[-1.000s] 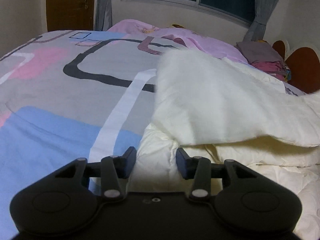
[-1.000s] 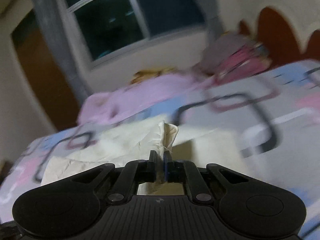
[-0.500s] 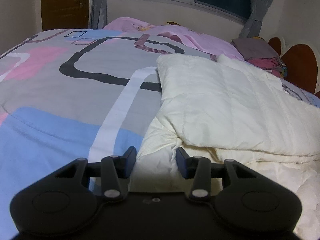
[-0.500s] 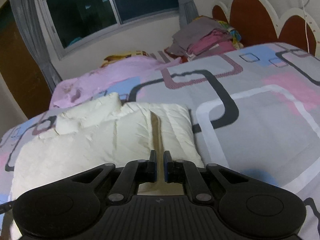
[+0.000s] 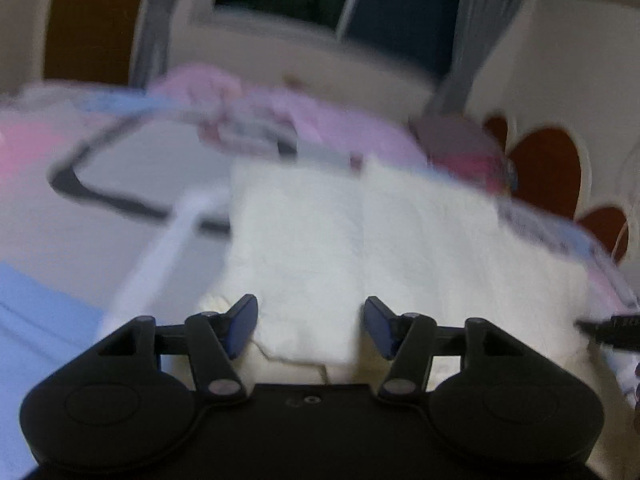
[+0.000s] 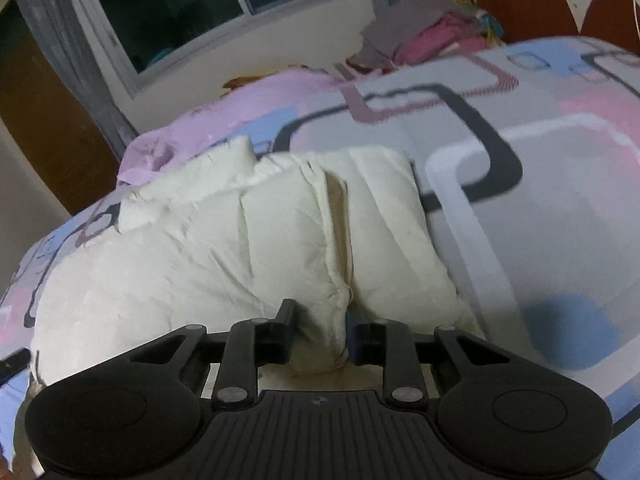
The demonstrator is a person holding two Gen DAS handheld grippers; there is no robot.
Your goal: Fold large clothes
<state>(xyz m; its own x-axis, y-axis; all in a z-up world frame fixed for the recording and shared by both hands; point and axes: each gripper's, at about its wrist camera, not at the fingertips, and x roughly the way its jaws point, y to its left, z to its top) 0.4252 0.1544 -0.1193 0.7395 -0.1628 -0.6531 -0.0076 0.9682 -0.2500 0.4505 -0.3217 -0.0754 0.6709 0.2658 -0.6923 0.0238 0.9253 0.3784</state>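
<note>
A cream quilted padded garment (image 6: 224, 248) lies folded on the patterned bedspread (image 6: 540, 184). In the right wrist view my right gripper (image 6: 320, 320) is open, its fingers apart on either side of the garment's near folded edge. In the blurred left wrist view my left gripper (image 5: 310, 326) is open and empty just above the garment's (image 5: 360, 248) near edge, with the bedspread (image 5: 100, 216) to its left. A dark tip of the right gripper (image 5: 612, 326) shows at the right edge.
A pink sheet (image 6: 240, 116) lies bunched at the bed's far side below the window (image 6: 200, 12). A pile of folded clothes (image 6: 432, 32) sits by the red headboard (image 6: 532, 4). A brown door (image 6: 44, 128) stands to the left.
My right gripper has opened and let go of the garment's edge, which now lies folded over. My left gripper has opened wider and moved right, over the garment.
</note>
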